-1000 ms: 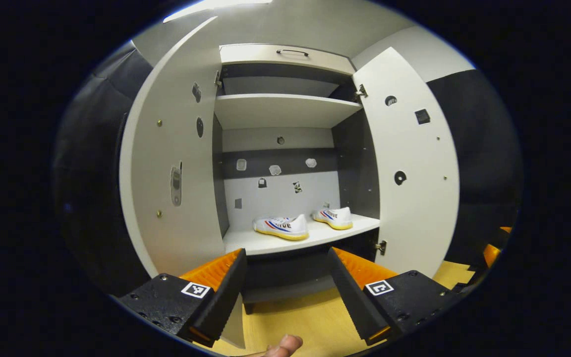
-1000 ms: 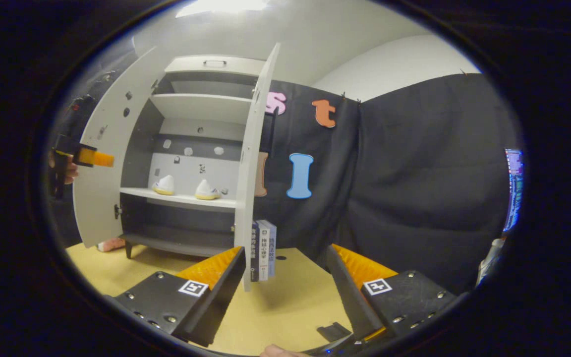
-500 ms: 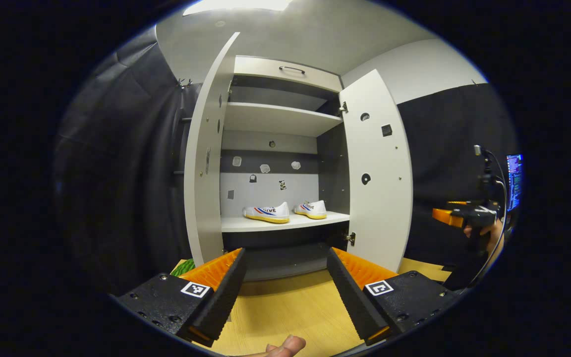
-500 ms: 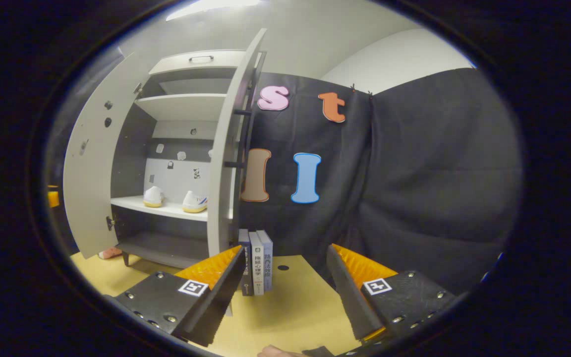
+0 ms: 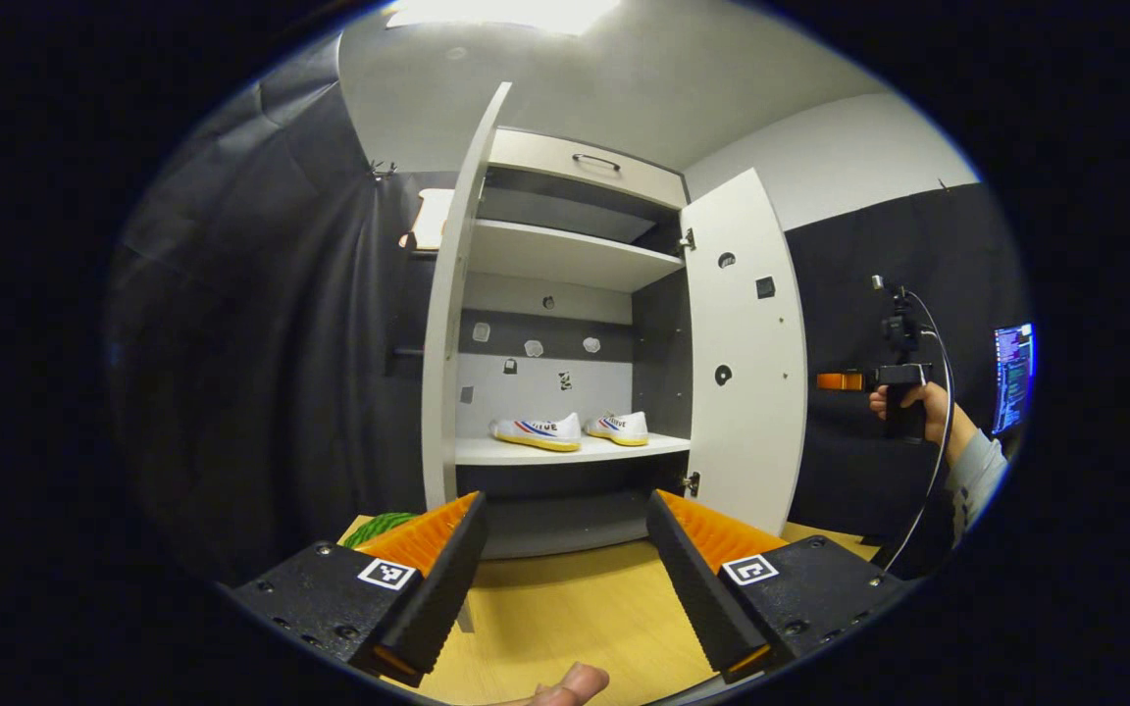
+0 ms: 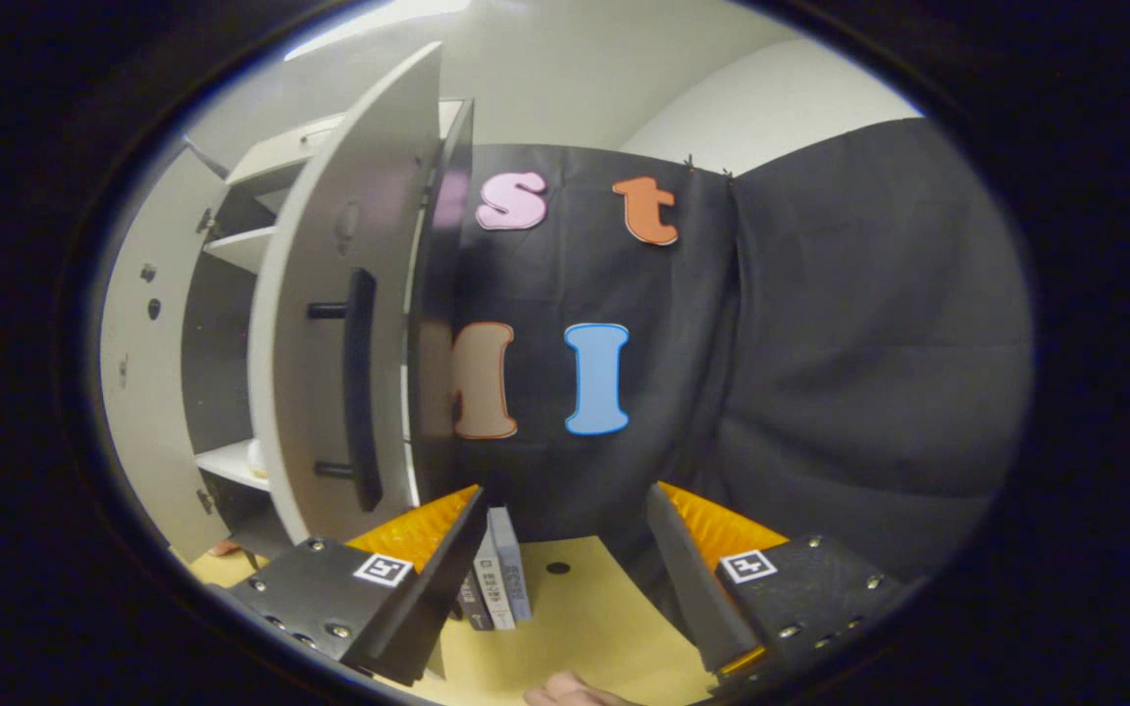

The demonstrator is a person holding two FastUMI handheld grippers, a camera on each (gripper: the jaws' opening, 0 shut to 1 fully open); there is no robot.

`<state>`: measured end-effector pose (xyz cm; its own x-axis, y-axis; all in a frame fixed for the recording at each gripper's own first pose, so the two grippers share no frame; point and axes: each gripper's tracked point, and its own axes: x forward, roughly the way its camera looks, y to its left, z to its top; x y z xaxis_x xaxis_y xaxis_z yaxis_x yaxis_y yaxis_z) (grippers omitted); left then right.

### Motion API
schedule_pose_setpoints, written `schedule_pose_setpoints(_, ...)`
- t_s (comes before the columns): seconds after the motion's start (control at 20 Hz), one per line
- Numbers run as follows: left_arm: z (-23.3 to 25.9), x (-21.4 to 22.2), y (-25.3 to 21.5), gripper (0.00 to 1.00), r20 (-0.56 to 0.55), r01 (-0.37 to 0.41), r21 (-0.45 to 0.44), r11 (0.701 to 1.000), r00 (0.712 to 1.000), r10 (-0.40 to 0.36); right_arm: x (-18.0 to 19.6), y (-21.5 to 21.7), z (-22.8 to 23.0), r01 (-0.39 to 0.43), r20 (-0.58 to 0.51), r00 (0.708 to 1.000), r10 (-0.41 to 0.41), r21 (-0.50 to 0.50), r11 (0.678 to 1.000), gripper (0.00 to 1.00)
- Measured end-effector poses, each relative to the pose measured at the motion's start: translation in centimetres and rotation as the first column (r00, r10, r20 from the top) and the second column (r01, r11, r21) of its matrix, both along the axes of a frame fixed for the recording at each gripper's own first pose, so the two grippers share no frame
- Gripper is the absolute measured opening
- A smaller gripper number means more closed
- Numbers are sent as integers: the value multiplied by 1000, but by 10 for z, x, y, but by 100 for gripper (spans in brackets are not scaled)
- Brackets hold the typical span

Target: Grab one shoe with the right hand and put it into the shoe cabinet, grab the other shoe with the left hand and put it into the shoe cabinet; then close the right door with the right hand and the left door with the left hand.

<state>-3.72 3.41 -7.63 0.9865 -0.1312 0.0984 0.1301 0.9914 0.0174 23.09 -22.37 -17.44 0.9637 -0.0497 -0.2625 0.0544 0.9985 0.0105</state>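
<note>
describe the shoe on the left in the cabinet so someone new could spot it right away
Find the tall cabinet standing with both doors open, and look at its lower white shelf. Two white shoes with yellow soles sit there side by side. The left shoe lies side-on, showing red and blue stripes, while the right shoe is turned more end-on, next to the cabinet's dark side wall.

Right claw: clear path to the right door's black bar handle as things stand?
Probably yes. In the right gripper view the open right claw faces the white right door's outer side, and the black bar handle stands exposed ahead and to its left with nothing between; it needs to swing left.
</note>
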Motion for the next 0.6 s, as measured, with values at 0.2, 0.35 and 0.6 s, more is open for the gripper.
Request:
schedule_pose_setpoints(0.2,-3,-4,22,96,-7,-28,-2,1000,1000,28,17,27,13,-34,15,999,33,120,992,99)
schedule_pose_setpoints(0.35,-8,-5,41,96,-17,-64,13,998,998,65,21,46,14,-67,19,998,65,107,992,99)
schedule_pose_setpoints(0.6,-19,-3,48,96,-41,-47,-17,999,998,47,11,56,27,-17,41,999,18,-23,1000,95)
